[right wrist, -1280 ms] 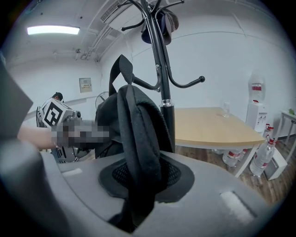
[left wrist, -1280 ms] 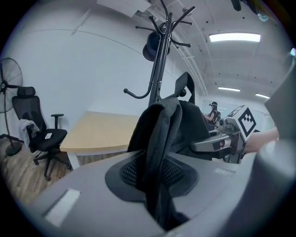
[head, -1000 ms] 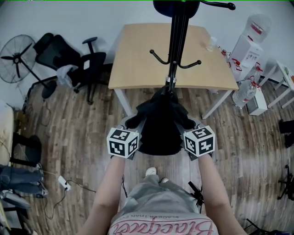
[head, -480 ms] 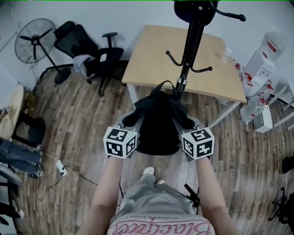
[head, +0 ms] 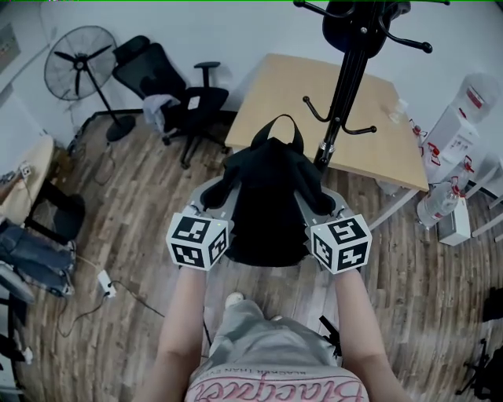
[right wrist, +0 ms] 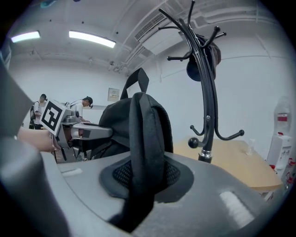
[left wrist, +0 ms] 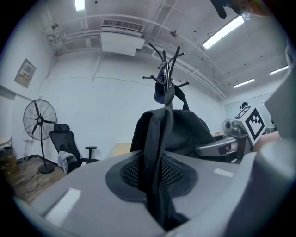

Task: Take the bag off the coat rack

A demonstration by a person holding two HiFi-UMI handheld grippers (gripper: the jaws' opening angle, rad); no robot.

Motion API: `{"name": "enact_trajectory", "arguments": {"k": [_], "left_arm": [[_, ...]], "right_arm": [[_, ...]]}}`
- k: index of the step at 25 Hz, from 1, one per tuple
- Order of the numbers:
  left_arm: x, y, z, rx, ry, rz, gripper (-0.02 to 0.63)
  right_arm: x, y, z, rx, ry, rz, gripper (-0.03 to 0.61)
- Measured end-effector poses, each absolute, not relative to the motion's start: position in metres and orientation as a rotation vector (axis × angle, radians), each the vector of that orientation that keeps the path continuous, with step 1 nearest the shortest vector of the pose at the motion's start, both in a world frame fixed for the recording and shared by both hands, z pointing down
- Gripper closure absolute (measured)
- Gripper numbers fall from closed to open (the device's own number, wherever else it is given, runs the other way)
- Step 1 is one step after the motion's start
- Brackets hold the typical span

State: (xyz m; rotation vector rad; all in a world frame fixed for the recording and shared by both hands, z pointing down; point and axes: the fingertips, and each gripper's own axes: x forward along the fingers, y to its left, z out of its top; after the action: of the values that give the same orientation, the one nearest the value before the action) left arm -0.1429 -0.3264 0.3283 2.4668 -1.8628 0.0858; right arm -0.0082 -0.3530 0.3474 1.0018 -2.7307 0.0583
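Observation:
A black backpack [head: 266, 200] hangs in the air between my two grippers, left of the coat rack [head: 346, 86] and apart from its hooks. My left gripper [head: 214, 194] is shut on the bag's left shoulder strap [left wrist: 156, 152], which runs up between the jaws. The right gripper [head: 321, 202] is shut on the other strap [right wrist: 142, 152]. The bag's top loop [head: 280, 126] stands free. In the right gripper view the rack's pole [right wrist: 206, 97] stands just right of the bag [right wrist: 118, 122]. A dark item [head: 363, 17] hangs at the rack's top.
A wooden table [head: 287, 98] stands behind the rack. A black office chair [head: 177, 98] and a floor fan [head: 78, 63] are at the back left. A water dispenser [head: 464, 118] and a bottle [head: 435, 202] stand right. Cables lie on the floor [head: 110, 286]. The person's shoe [head: 233, 300] is below.
The bag and both grippers have come away from the rack's pole, which now stands to the bag's right. The top loop shows clear of the hooks. Both grips are unchanged.

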Motion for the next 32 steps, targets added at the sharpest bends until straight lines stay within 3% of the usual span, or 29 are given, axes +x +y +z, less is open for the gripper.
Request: {"name": "enact_trajectory", "arguments": {"k": [32], "left_arm": [[-0.242, -0.36, 0.208, 2.643, -2.022, -0.048, 0.541]], "right_arm": [[-0.108, -0.388, 0.232, 1.158, -2.834, -0.234, 0.509]]}}
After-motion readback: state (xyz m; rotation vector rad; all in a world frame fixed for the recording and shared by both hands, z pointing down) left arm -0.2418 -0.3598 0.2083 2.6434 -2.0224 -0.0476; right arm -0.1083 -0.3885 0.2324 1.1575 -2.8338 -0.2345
